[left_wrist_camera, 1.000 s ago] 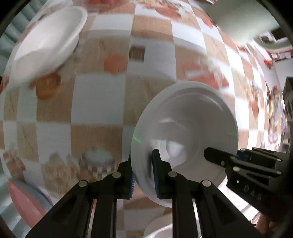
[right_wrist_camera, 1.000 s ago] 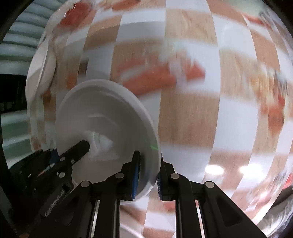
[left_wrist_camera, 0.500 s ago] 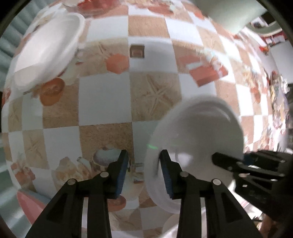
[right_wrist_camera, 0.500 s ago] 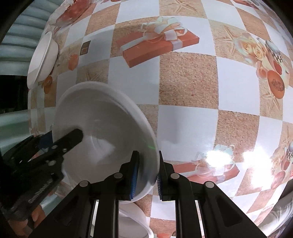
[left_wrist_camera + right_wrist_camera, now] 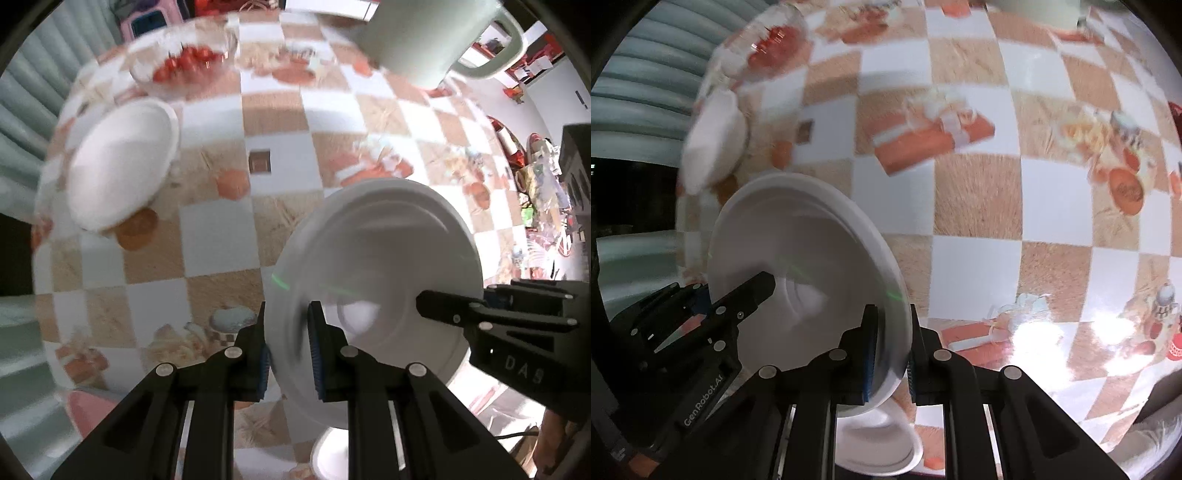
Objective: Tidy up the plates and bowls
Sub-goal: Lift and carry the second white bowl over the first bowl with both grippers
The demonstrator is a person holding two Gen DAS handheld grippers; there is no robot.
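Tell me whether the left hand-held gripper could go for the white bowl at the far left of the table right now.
Probably not yet. The left hand-held gripper is shut on the rim of the white plate, which the right hand-held gripper also clamps. The path across the tablecloth to the white bowl looks free.

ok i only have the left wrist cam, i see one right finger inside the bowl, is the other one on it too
observer: yes, the right gripper has a finger on each side of the bowl rim, closed on it
operator: whats the white sliver under the bowl
observer: another white dish on the table, just below the held one
operator: and right of that
observer: checked tablecloth with a bright glare patch
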